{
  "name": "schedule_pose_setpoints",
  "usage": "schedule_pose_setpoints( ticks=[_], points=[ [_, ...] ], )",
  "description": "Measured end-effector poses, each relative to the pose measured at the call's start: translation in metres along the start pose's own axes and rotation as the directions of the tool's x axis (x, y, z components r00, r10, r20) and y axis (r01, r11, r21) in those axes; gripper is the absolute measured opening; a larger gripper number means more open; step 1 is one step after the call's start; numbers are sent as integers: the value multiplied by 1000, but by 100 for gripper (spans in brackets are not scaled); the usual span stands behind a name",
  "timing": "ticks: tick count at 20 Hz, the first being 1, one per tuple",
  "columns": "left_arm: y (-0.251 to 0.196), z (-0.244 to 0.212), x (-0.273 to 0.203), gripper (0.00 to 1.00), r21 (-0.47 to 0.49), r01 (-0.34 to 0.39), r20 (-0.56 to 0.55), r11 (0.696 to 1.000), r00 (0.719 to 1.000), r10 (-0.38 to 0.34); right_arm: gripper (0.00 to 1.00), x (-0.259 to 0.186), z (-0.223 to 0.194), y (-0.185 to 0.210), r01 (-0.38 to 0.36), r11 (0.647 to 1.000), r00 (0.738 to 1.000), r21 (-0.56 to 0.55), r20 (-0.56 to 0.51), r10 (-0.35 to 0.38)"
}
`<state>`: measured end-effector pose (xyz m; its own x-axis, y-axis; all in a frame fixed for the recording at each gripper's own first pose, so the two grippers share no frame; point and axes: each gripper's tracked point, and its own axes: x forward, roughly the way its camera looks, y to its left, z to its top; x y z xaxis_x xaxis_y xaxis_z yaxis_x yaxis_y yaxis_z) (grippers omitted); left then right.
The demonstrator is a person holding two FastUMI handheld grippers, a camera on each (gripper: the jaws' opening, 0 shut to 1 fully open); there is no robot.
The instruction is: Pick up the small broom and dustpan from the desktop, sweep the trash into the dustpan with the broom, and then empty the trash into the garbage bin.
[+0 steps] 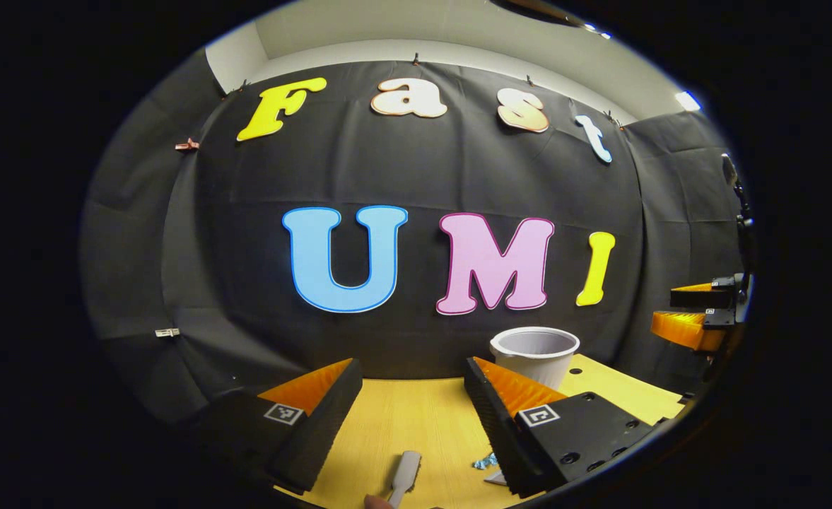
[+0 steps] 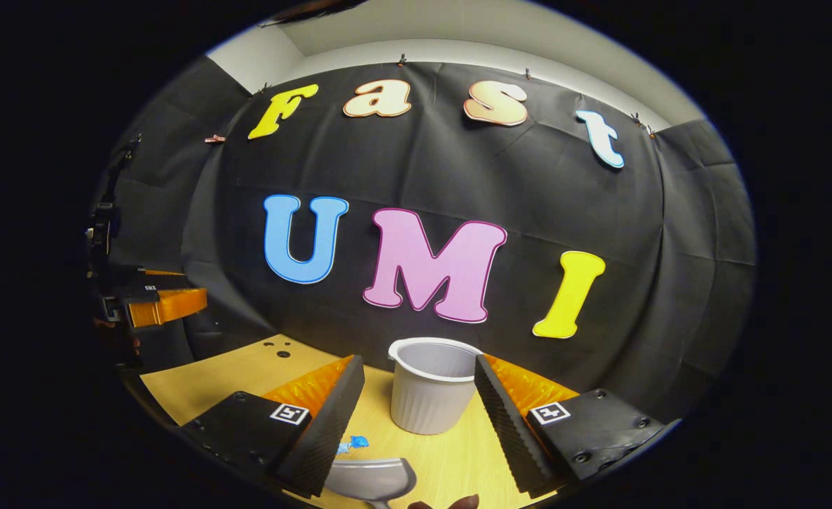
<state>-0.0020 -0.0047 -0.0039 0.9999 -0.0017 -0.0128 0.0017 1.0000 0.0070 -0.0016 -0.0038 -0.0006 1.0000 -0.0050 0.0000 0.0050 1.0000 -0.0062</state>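
A big black cloth [image 1: 416,268] hangs at the back and goes round the sides like a wall. It has soft folds in it. Little clips [image 1: 186,145] hold it up along the top edge and on the left side. Above the cloth there is a pale wall [image 2: 458,49], and a bright light [image 1: 687,100] shines up in the right corner. Down low is a yellow wooden tabletop [image 2: 246,375]. It has a few small dark holes [image 2: 283,353] near its far left corner
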Motion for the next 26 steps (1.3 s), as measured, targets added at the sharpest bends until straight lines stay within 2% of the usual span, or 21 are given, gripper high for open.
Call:
schedule_pose_setpoints(
  ticks=[8,11,13,15,16,18,19,22,24,26],
  points=[
    [-4,-3,1,94,-1,6,-11,1000,1000,-6,97,0,-8,5,-31,999,999,18,-30,32],
    [-3,-6,1,94,2,4,-17,1000,1000,-4,97,-3,-39,15,-99,995,984,31,-146,102],
    [-2,-9,1,94,3,4,-24,1000,1000,-4,98,-13,-75,16,-136,990,953,38,-268,141],
    [-2,-16,1,94,-1,6,-36,1000,999,-6,98,-29,-122,17,-165,985,895,56,-411,173],
    [-2,-18,0,94,-2,6,-41,1000,999,-7,98,-38,-144,20,-178,981,857,73,-479,191],
    [-1,-24,0,94,2,3,-52,1000,999,-3,98,-57,-190,25,-195,975,765,106,-605,218],
    [0,-26,0,94,6,-1,-57,1000,998,2,98,-69,-213,29,-205,971,710,120,-665,232],
    [0,-33,-1,94,7,-1,-68,1000,998,2,98,-89,-267,37,-233,962,591,145,-765,259],
    [0,-36,-3,94,9,-2,-75,1000,997,3,97,-91,-301,39,-252,959,525,133,-814,250],
    [2,-38,-4,94,13,-6,-79,1000,997,7,98,-92,-327,39,-270,956,485,114,-842,238]
  ],
)
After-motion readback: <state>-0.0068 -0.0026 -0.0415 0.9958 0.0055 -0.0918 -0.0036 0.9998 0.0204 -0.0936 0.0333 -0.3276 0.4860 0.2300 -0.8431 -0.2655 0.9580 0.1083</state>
